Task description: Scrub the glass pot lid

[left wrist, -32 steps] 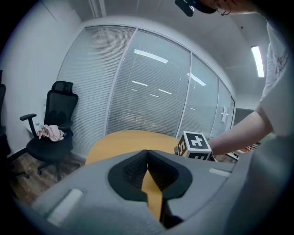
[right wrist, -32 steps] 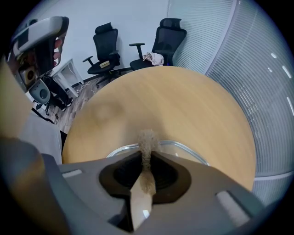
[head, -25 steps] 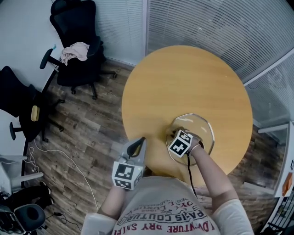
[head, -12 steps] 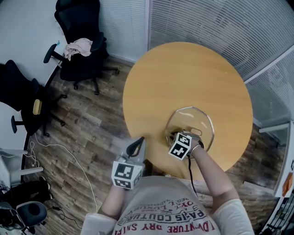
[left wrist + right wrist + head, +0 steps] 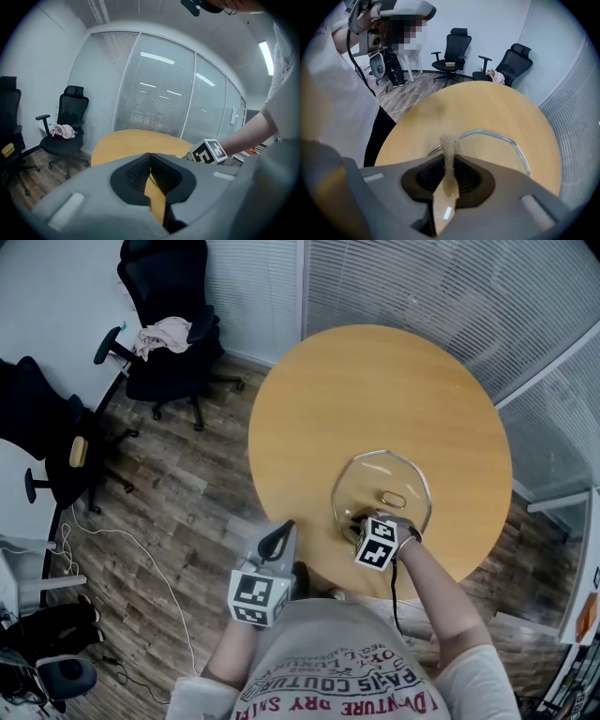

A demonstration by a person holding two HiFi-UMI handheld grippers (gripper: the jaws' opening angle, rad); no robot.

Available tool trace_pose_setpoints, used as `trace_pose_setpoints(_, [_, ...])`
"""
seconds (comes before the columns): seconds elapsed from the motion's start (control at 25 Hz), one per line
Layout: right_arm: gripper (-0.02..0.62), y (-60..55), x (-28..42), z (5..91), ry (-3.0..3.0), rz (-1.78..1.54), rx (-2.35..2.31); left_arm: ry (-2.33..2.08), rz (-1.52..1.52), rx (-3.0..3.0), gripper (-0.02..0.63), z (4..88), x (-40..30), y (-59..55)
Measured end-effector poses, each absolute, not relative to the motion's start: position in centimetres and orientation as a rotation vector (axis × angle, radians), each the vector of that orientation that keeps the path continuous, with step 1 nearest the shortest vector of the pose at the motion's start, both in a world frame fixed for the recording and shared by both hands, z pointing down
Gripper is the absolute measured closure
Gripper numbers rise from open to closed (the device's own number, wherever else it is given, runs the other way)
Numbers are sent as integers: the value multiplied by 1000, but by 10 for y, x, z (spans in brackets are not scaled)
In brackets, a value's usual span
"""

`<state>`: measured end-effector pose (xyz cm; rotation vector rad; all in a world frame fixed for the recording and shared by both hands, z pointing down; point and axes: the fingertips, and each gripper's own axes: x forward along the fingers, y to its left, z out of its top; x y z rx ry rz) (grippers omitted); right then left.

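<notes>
The glass pot lid [image 5: 375,479] lies flat on the round desk [image 5: 375,381], near the edge closest to the person. The right claw [image 5: 449,161] is pinched tight on a thin brown scrub pad [image 5: 449,145]. The tip of the scrub pad sits at the near rim of the lid and looks to be touching it. The left claw [image 5: 150,161] is closed with nothing in it and hangs off the desk, well apart from the lid. I think the scrubbing is going on now. Next, the scrub pad should press down and rub across the glass. The lid may slide, since nothing holds it.
</notes>
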<state>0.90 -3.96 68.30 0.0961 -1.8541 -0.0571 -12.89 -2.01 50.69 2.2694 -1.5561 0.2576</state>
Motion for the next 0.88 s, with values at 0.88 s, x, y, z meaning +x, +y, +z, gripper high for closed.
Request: trace_pose_setpoints(0.88, [532,32,95,686,-1875,63,76,-1522,266,2279,598,502,-65,19])
